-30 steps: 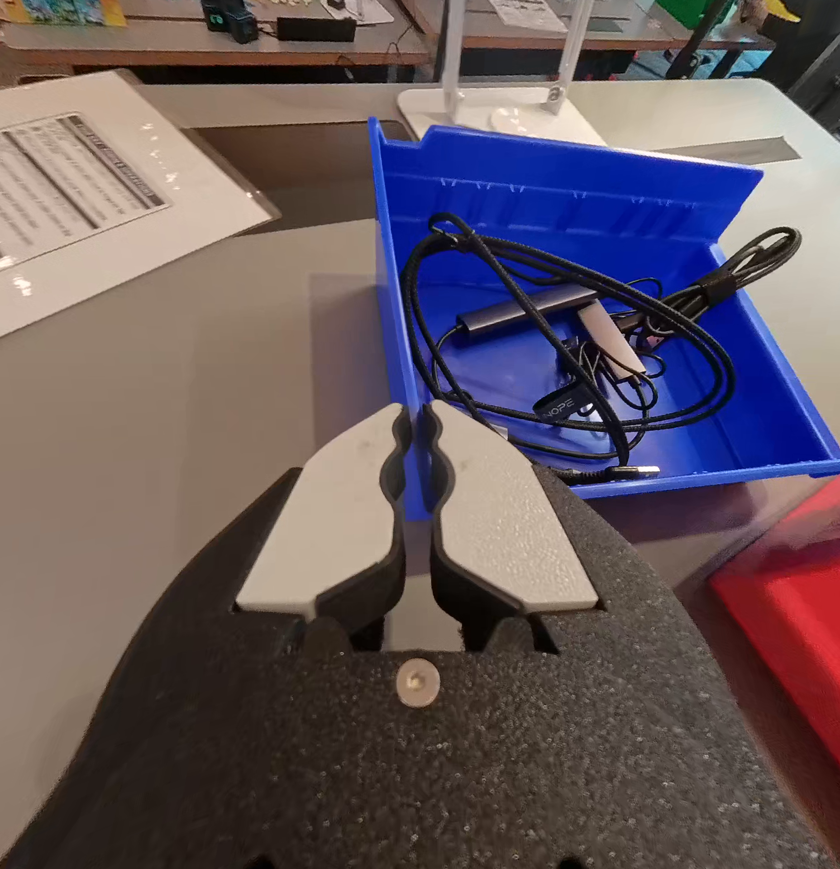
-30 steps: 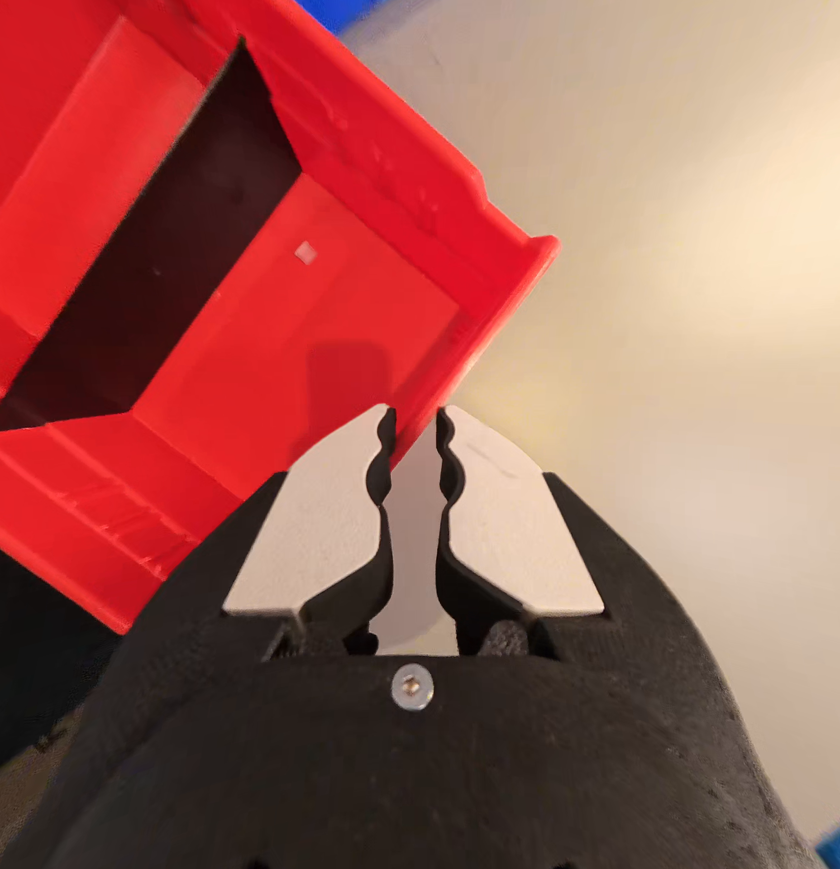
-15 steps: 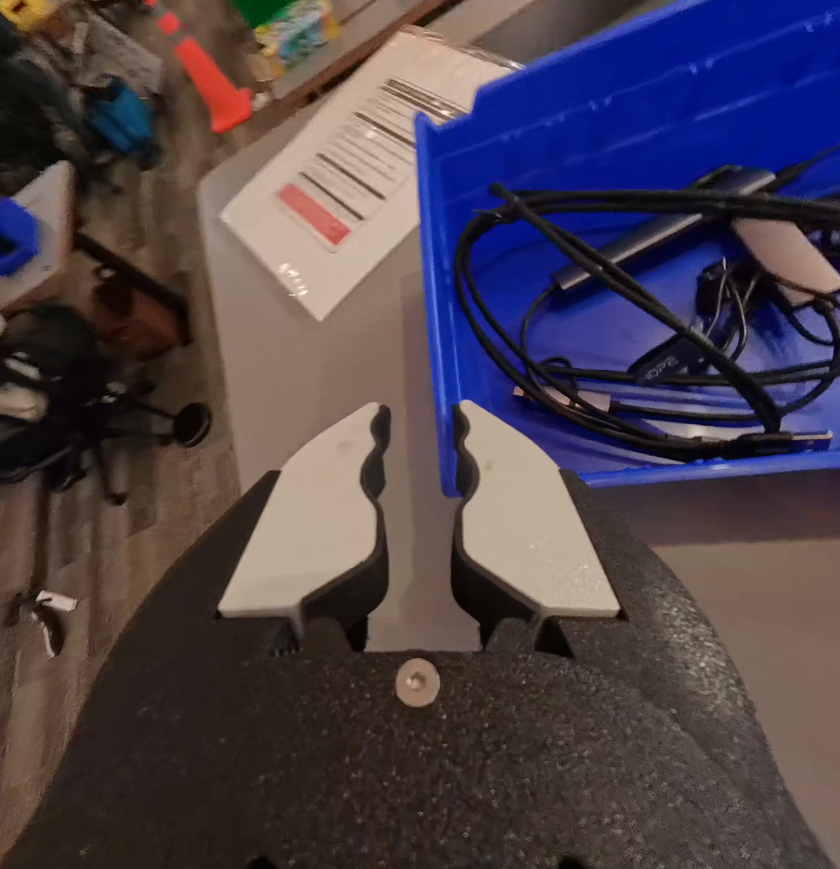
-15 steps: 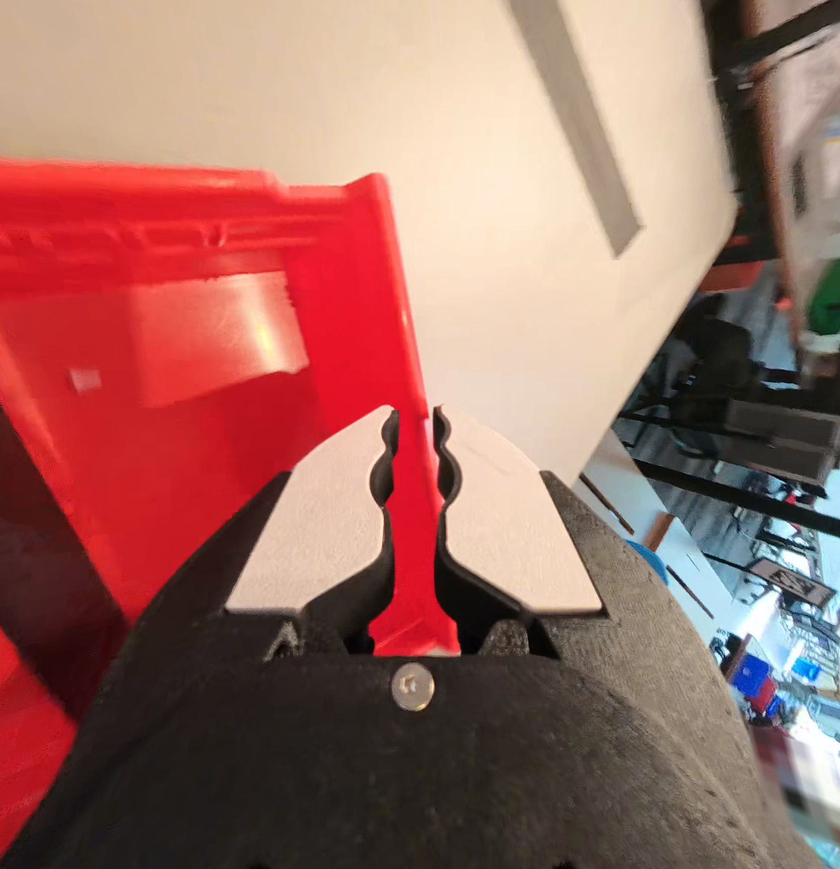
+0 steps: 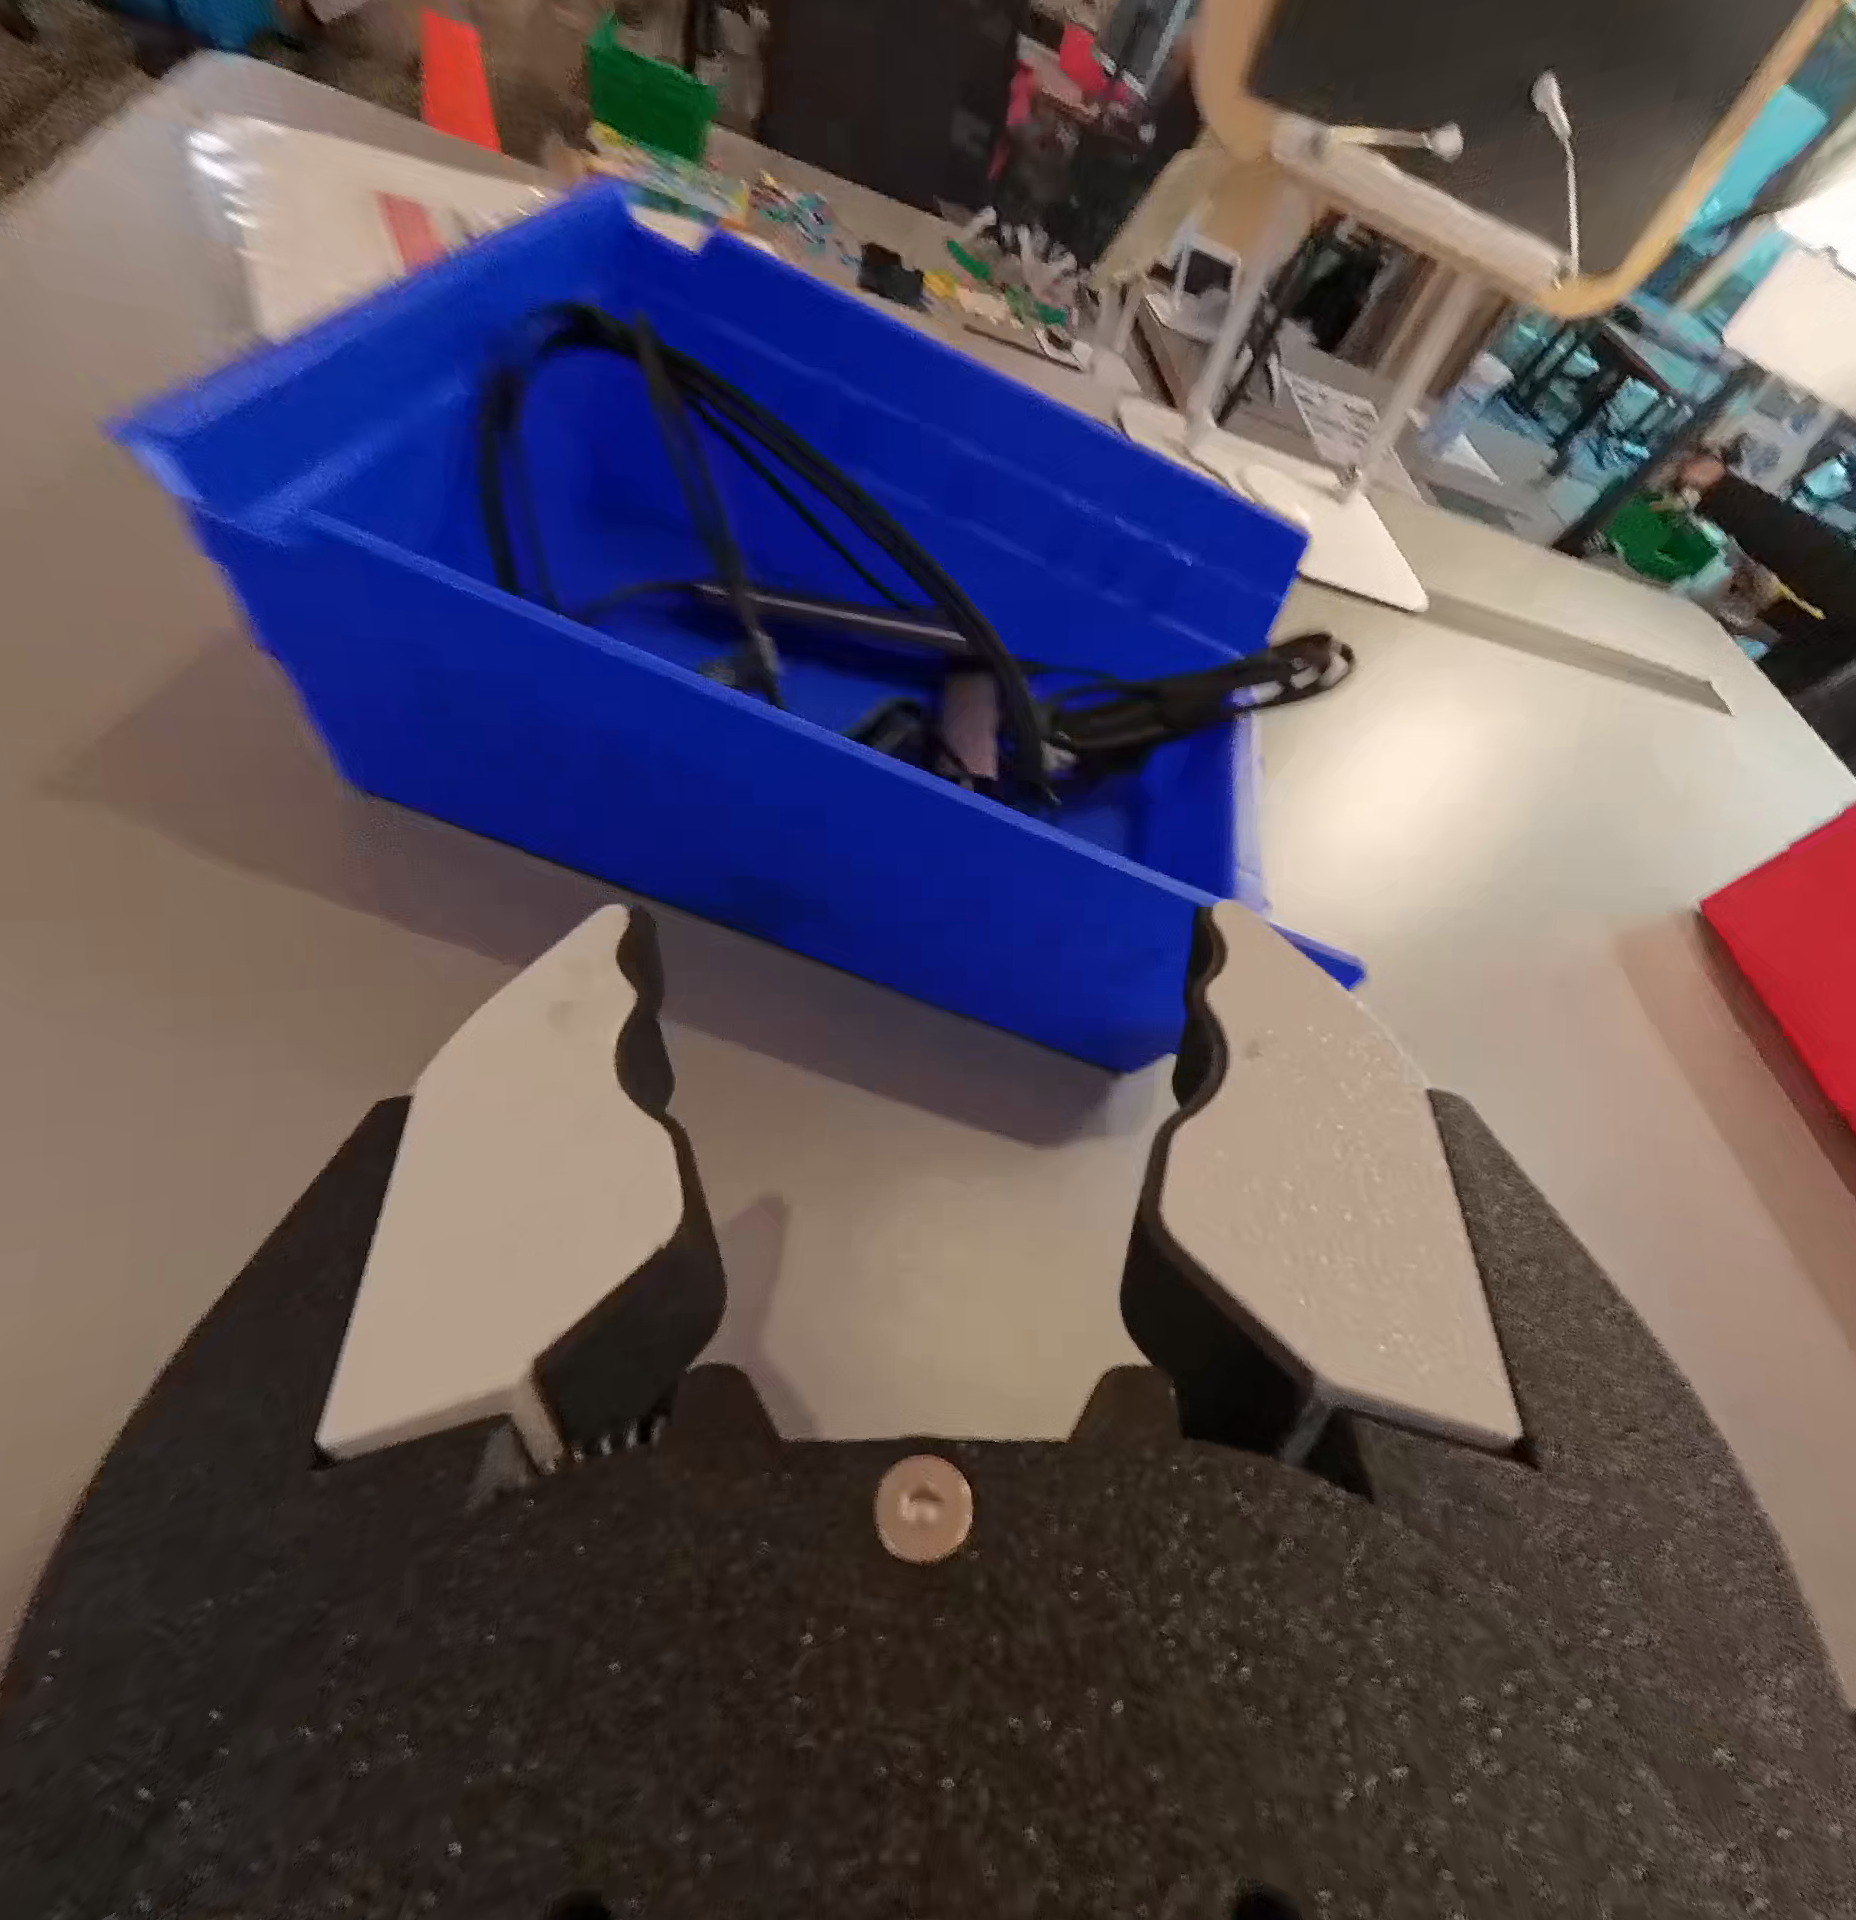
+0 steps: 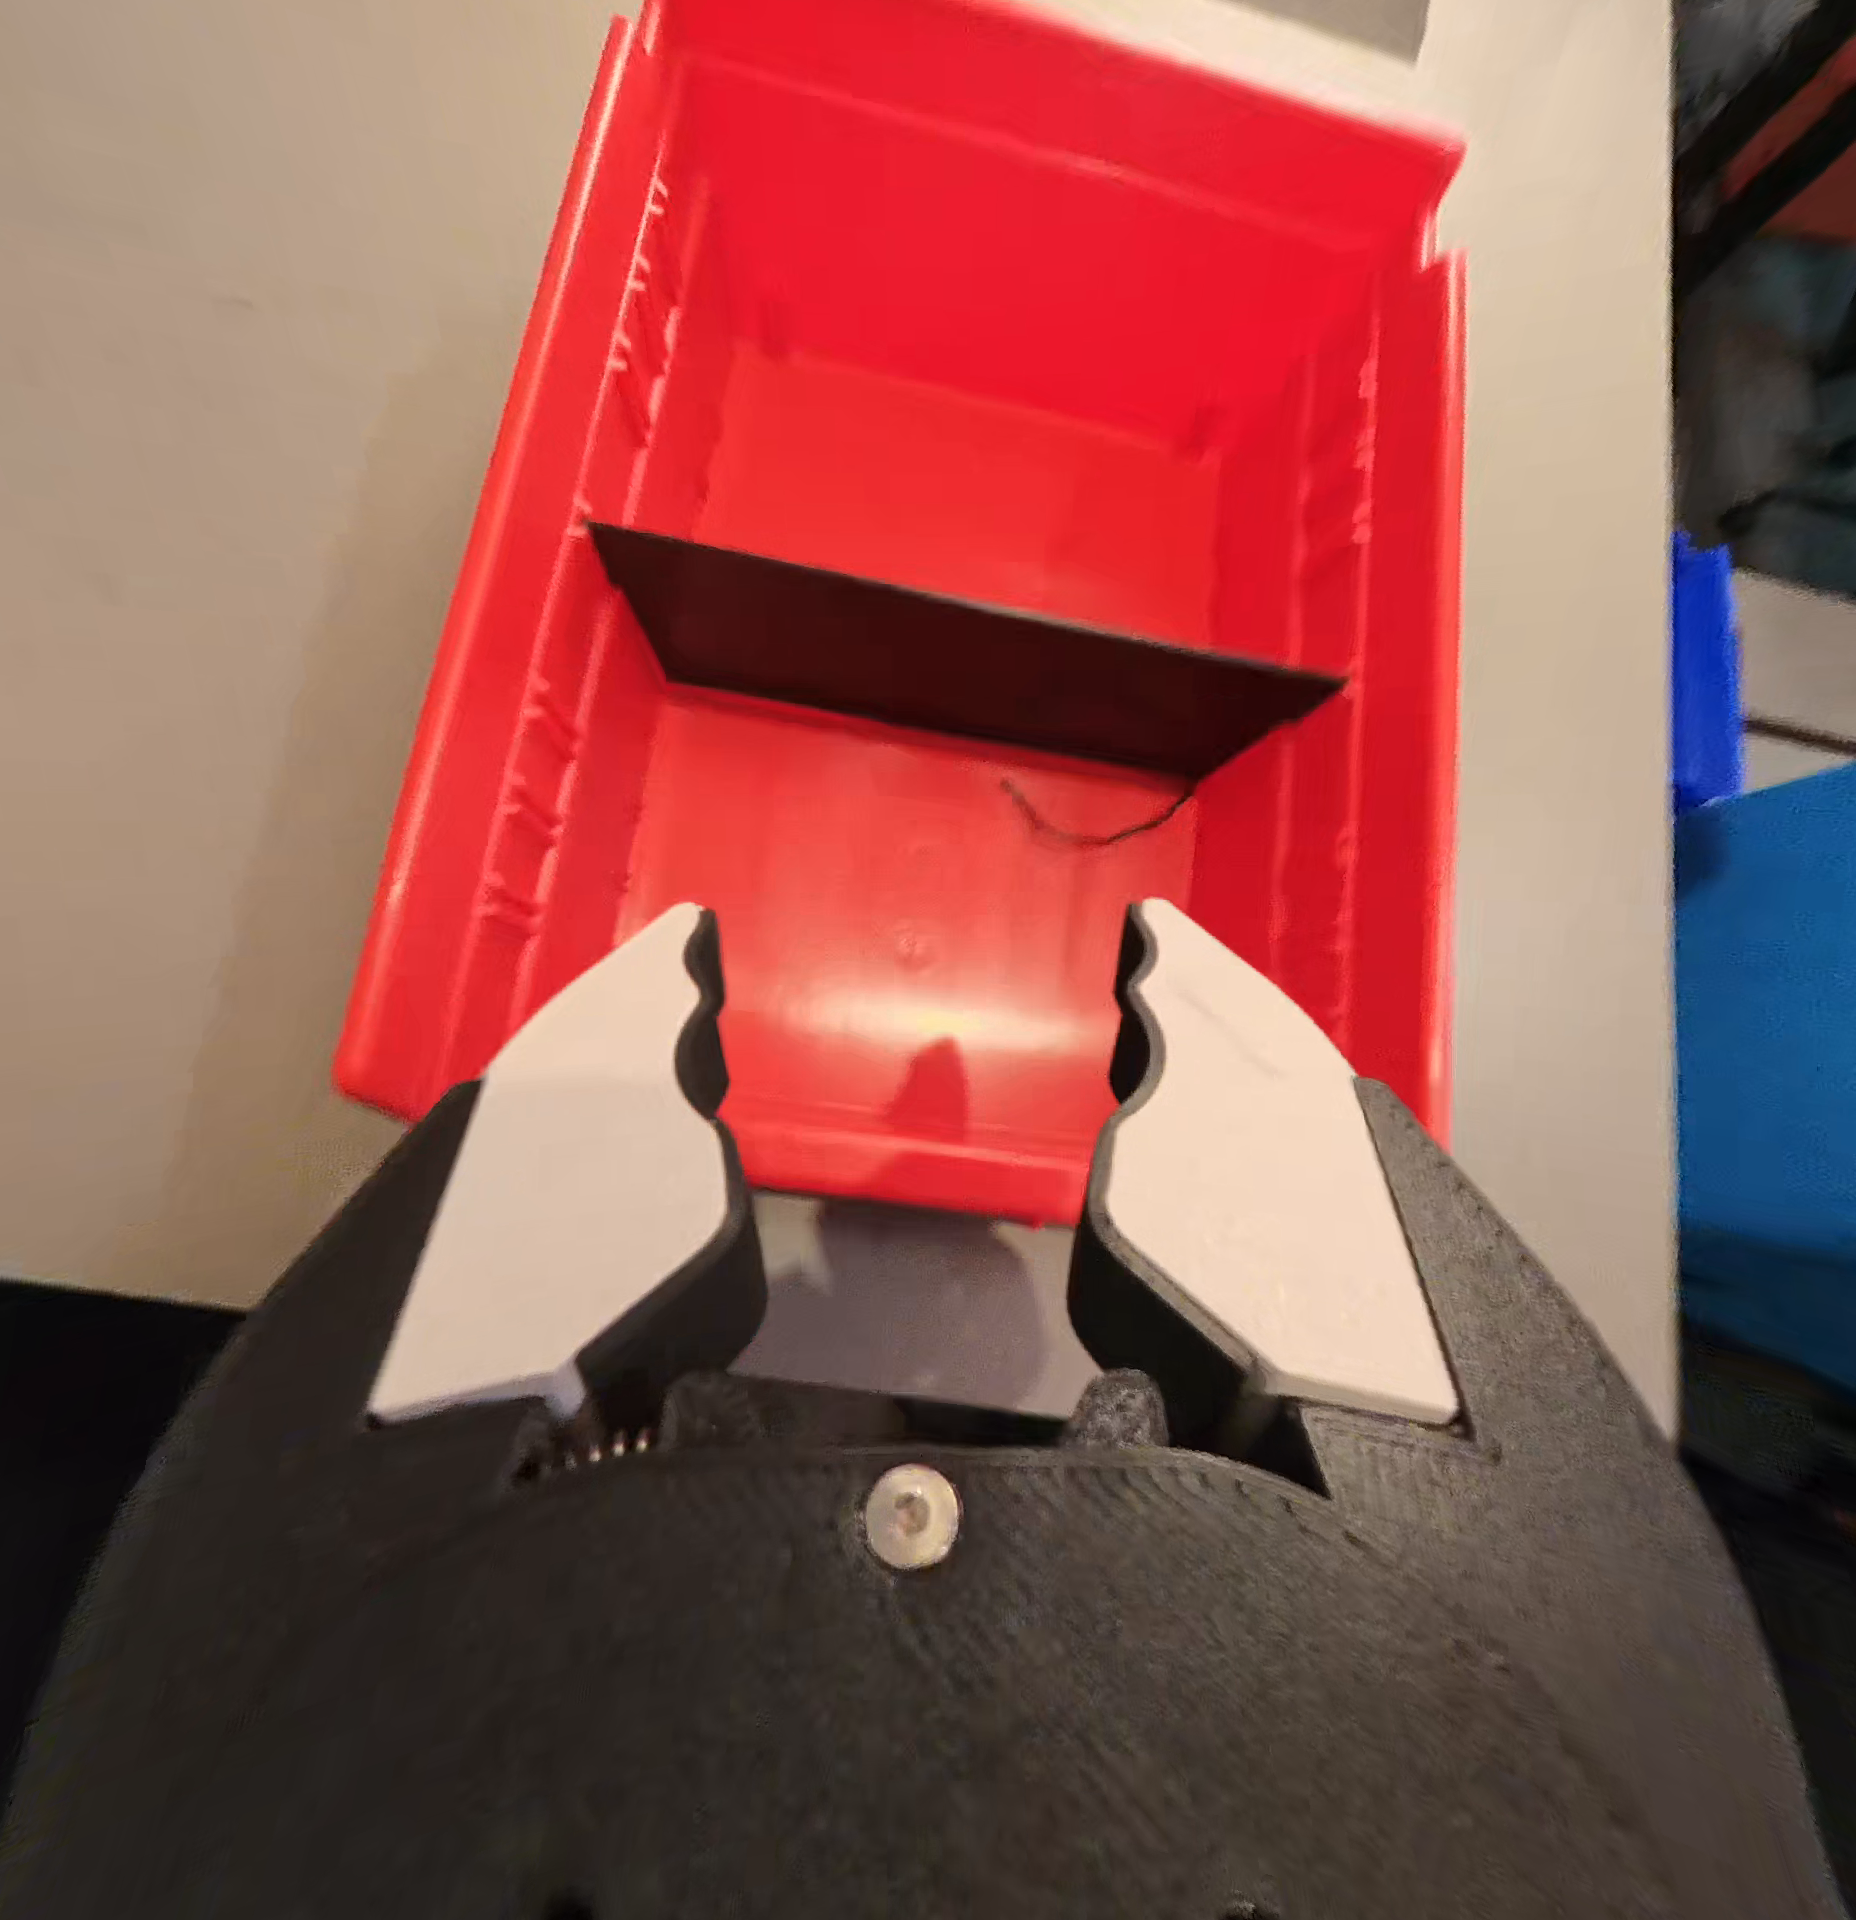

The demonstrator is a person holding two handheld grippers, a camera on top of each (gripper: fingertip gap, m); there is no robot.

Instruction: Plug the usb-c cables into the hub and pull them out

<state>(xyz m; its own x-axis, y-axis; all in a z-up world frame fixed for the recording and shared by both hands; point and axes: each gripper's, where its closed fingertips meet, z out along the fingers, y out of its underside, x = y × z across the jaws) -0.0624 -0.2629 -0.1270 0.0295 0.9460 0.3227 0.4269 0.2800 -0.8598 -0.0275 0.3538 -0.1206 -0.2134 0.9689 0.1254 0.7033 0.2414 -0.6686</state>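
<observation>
My left gripper (image 5: pixel 919 935) gapes wide before the blue bin (image 5: pixel 633 727), where the cables (image 5: pixel 716 488) and hub (image 5: pixel 830 620) lie. My right gripper (image 6: pixel 919 930) gapes over the red bin (image 6: pixel 1007 343), holding nothing.

— What is kept in the bin (image 5: pixel 633 727) on the table (image 5: pixel 228 935)?
— Cables (image 5: pixel 695 488) and a hub (image 5: pixel 830 618) are kept inside it.
— And to its right?
— A second bin (image 6: pixel 1007 239) is set there, split by a divider (image 6: pixel 934 655).
</observation>
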